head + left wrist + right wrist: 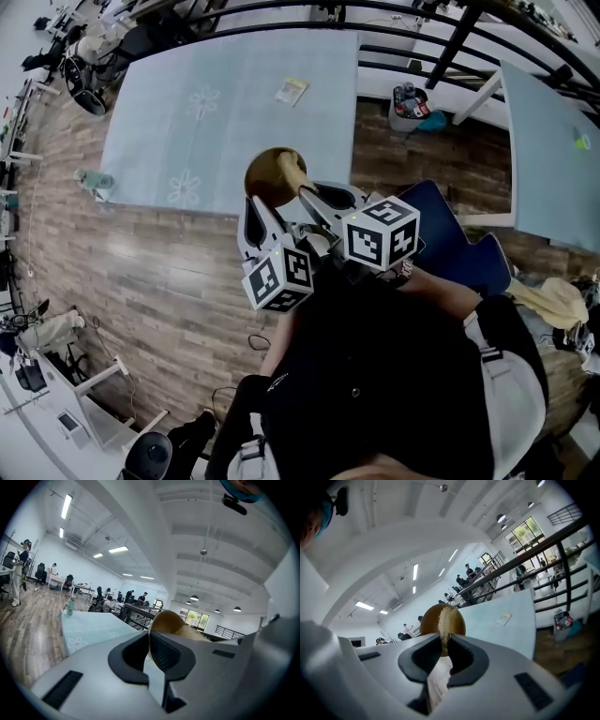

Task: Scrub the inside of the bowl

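Observation:
A brown wooden bowl point(265, 169) is held up in the air over the near edge of a pale table. My left gripper point(253, 208) is shut on the bowl's rim, which shows edge-on between its pads in the left gripper view, where the bowl point(167, 620) rises just beyond the jaws. My right gripper point(314, 195) is shut on a tan fibrous scrub pad point(293, 172). That scrub pad point(445, 623) lies against the inside of the bowl point(430, 620) in the right gripper view. The pad point(191, 633) also shows past the bowl in the left gripper view.
The pale blue-green table point(225, 103) with flower prints carries a yellow packet point(292, 90) and a bottle point(95, 180) at its left corner. A blue chair point(455, 246) stands at my right. A bin point(412, 105), black railings and a second table point(553, 159) lie beyond.

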`<state>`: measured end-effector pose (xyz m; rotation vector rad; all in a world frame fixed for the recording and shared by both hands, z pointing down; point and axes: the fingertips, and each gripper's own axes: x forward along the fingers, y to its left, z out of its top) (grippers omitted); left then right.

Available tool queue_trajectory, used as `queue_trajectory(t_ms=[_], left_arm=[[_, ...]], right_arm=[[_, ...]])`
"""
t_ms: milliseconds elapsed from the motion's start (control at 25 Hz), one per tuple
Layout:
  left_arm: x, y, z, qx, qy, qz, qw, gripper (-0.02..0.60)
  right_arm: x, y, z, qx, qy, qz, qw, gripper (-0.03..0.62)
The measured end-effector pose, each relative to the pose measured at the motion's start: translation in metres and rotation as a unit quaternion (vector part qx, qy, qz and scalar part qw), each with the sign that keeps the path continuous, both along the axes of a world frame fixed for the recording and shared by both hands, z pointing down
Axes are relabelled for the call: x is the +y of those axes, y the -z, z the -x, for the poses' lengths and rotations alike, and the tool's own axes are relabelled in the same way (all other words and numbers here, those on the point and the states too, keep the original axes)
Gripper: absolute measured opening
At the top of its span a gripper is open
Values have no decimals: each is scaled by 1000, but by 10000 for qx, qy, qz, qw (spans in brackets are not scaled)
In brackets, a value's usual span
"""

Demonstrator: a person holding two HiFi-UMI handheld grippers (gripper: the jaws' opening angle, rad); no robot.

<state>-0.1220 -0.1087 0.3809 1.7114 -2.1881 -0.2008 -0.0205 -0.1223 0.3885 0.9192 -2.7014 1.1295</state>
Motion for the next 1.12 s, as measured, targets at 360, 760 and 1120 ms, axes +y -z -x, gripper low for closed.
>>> queue_trajectory(t_ms=[360,760,1120], left_arm=[[4,-9,-27,37,-587,169,9981,25],[17,-21,-34,35,-635,436,9970,23],[25,-27,-26,80,-394,497,9980,23]], right_arm=[[11,15,7,603,901,-1411,9840,44],[60,-11,15,1809,2988,-2348,9071,43],[25,-5,-4,2422,1976,-2653,9121,44]])
